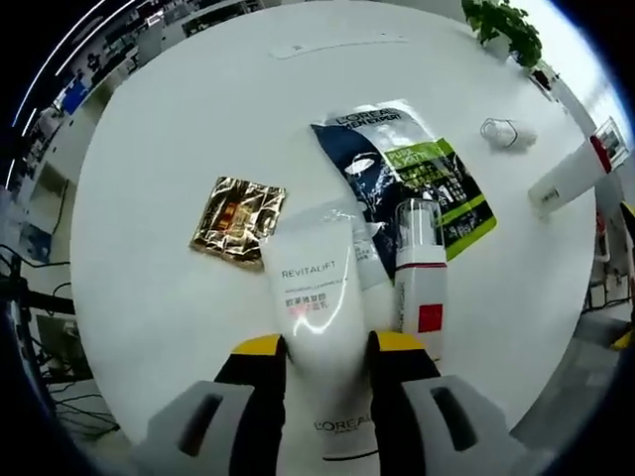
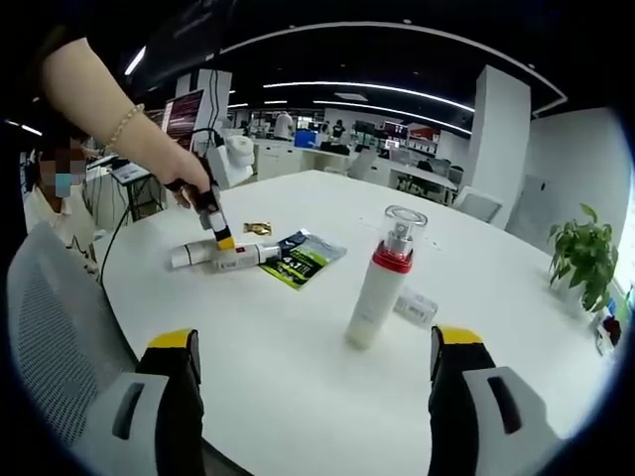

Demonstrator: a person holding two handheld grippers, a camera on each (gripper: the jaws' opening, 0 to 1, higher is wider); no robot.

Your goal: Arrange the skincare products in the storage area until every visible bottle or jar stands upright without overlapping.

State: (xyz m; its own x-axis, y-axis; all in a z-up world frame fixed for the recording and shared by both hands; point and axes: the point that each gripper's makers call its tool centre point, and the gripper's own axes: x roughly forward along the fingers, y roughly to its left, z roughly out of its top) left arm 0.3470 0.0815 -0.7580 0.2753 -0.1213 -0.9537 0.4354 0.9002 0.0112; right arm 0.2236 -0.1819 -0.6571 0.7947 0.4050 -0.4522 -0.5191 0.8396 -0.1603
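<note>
A white Revitalift tube [image 1: 316, 288] lies flat on the white table [image 1: 159, 297], its cap end towards me. My left gripper [image 1: 327, 345] is shut on it, a yellow-tipped jaw pressing each side. Beside it on the right lies a white bottle [image 1: 421, 288] with a red band and a clear cap. In the right gripper view the left gripper [image 2: 226, 242], held by a hand, sits over the tube [image 2: 193, 255]. A white pump bottle [image 2: 382, 288] with a red collar stands upright, also seen at the table's right [image 1: 571, 177]. My right gripper [image 2: 313, 367] is open, short of that bottle.
A dark blue and green sachet [image 1: 407, 169] lies partly under the tube and lying bottle. A gold sachet [image 1: 238, 216] rests to their left. A small clear packet [image 1: 506, 132] lies near a potted plant [image 1: 506, 28]. A mesh chair [image 2: 60, 327] stands at the table's edge.
</note>
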